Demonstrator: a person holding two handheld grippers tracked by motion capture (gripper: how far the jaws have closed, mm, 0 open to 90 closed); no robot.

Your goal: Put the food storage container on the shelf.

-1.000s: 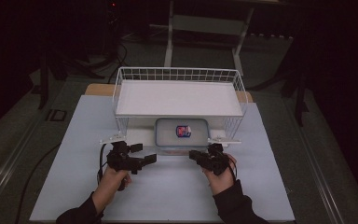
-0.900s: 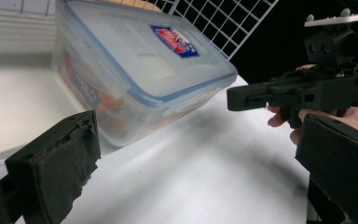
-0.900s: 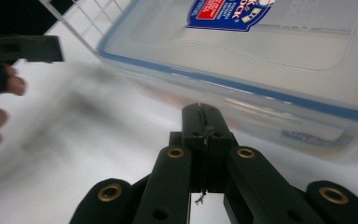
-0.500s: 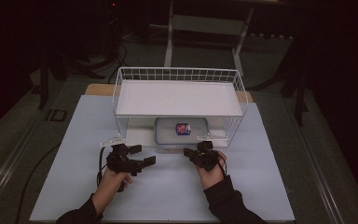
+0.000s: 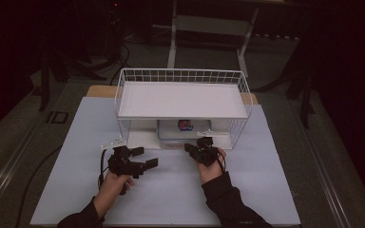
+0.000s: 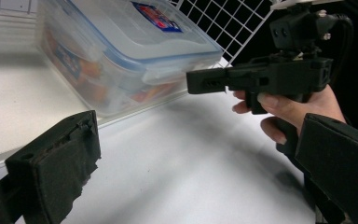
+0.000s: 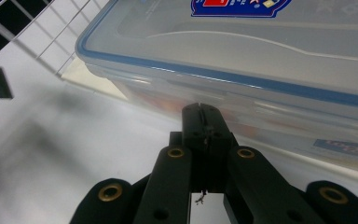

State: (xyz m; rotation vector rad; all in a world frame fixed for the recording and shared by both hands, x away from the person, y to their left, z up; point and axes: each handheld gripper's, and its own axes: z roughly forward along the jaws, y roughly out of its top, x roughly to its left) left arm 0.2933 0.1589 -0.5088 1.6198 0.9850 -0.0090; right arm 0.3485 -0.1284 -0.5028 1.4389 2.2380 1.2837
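From above, a white wire basket [image 5: 183,107] stands on its side near the far middle of a pale sheet [image 5: 171,190] that covers the table, with a flat white panel across its top. A clear plastic food box [image 5: 183,130] with a blue-rimmed lid lies inside the basket's open front, on the basket's lower wall, mostly hidden under the panel.

The right gripper [image 5: 202,151] sits just in front of the box. The right gripper view gives what the high view cannot: the jaws are pressed together with nothing between them, their tips [image 7: 203,122] right at the box's near side wall, just under the lid rim; whether they touch it I cannot tell. The box [image 7: 242,60] carries a red and blue label on its lid.

The left gripper [image 5: 135,161] hovers to the left, apart from the basket, pointing to the right. In the left gripper view only one black jaw shows, so I cannot tell how far it is open; it holds nothing visible. That view catches the box [image 6: 121,51] at an angle, coloured contents showing through its side, and the right gripper [image 6: 265,79] held in a hand with a dark sleeve.

The room around is dark, with a grey floor, cables and metal stand legs beyond the table.

The box lies flat, lid up, long axis across the table, a long side facing the person.
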